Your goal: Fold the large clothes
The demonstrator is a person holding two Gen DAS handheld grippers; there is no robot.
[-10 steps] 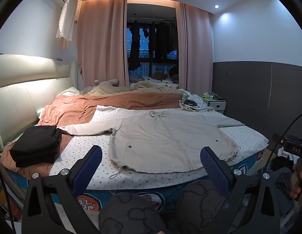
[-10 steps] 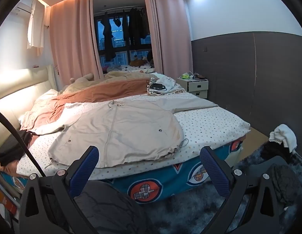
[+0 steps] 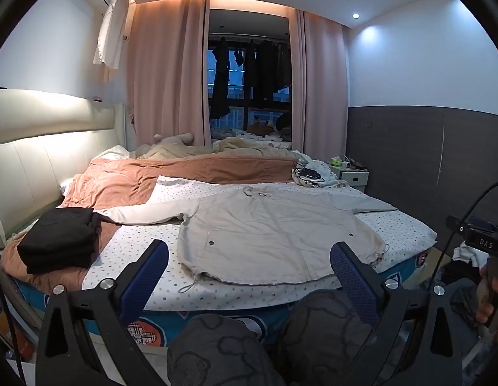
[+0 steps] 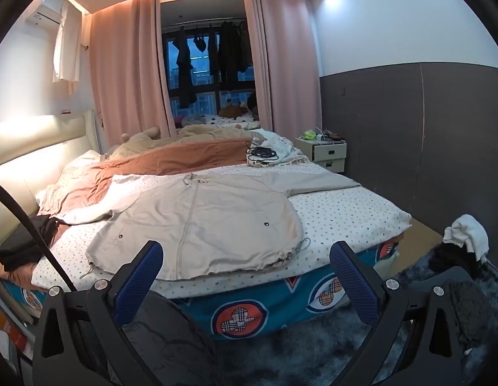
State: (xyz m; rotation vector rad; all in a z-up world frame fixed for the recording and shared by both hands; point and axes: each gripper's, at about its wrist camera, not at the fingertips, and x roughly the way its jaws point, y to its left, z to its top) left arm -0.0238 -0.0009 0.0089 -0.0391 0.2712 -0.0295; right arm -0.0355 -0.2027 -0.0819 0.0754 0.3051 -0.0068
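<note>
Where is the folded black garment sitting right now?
In the left wrist view, the folded black garment lies at the left end of the bed, on the orange blanket near the headboard, beyond the beige jacket's outstretched sleeve.

Left gripper (image 3: 249,276) and right gripper (image 4: 247,276) hover level, fingers spread wide.

Not much is different from a moment ago. In the right wrist view, the beige jacket (image 4: 197,225) and the bed (image 4: 345,212) sit a tiny bit higher in the frame.
</note>
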